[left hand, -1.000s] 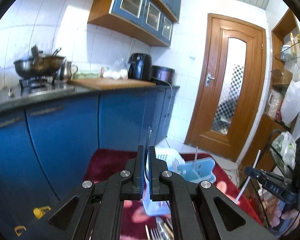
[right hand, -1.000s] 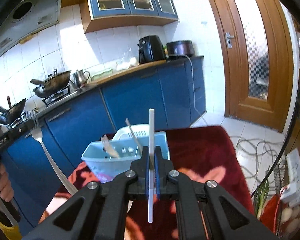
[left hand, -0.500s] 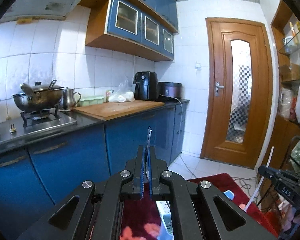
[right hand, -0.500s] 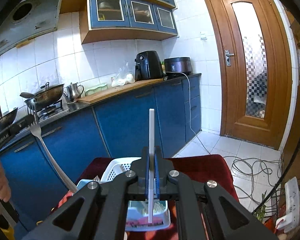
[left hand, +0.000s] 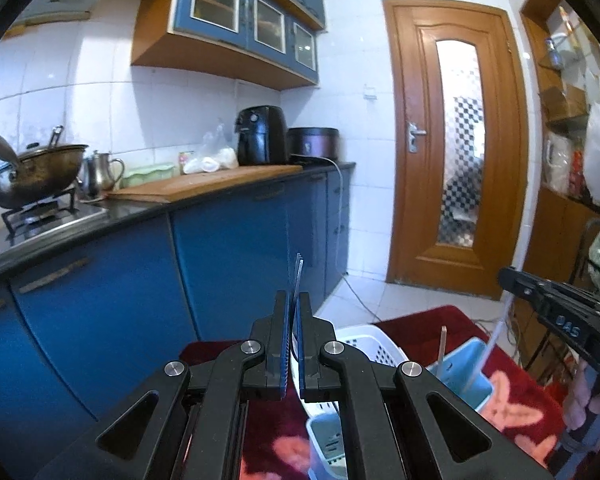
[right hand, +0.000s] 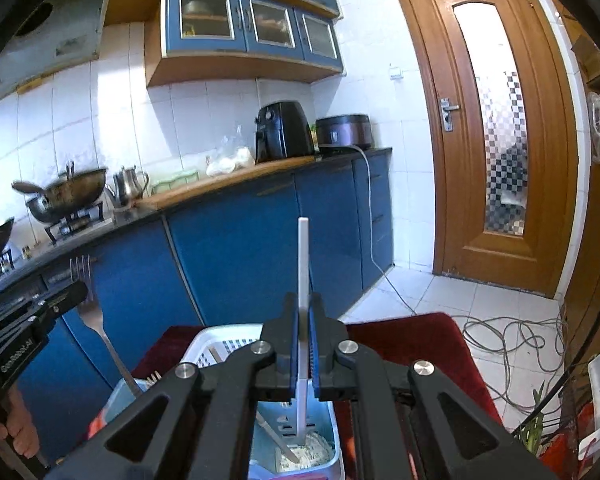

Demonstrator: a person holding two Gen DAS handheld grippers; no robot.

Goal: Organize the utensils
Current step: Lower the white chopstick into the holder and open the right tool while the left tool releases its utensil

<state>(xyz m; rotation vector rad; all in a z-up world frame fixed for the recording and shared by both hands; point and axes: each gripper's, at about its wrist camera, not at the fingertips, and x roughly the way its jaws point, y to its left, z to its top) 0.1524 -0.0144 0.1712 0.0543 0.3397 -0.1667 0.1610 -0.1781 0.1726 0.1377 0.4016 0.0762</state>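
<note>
left gripper [left hand: 294, 344]: clenched on fork [right hand: 94, 320]; held upright and edge-on in its own view, tines up, handle running down toward the blue bin.
right gripper [right hand: 304, 344]: clenched on white stick [right hand: 302, 320], upright, lower end hanging over the blue bin's right part.
blue bin [right hand: 332, 456]: landmark, sits on red mat directly under the right gripper; divided inside.
bin contents: a knife-like piece [right hand: 276, 438] lies slanted in the right part; a second fork's tines [right hand: 153, 378] poke up at the left edge.
wooden stick [left hand: 443, 346]: stands tilted in the bin, seen from the left wrist.
white basket [right hand: 224, 344]: just behind the bin, touching or nearly; cannot tell which.
red mat [right hand: 412, 344]: under bin and basket, floral pattern at the near end.
hand [right hand: 20, 428]: person's fingers on the left gripper's grip, left of the bin.
cables [right hand: 512, 340]: loose on the tiled floor, right of the mat.
blue cabinets [right hand: 236, 256]: behind the basket, under the counter.
counter items: wok [right hand: 70, 192], kettle [right hand: 128, 186], air fryer [right hand: 284, 132], cooker [right hand: 342, 130].
door [right hand: 496, 128]: far right of the bin, closed.
</note>
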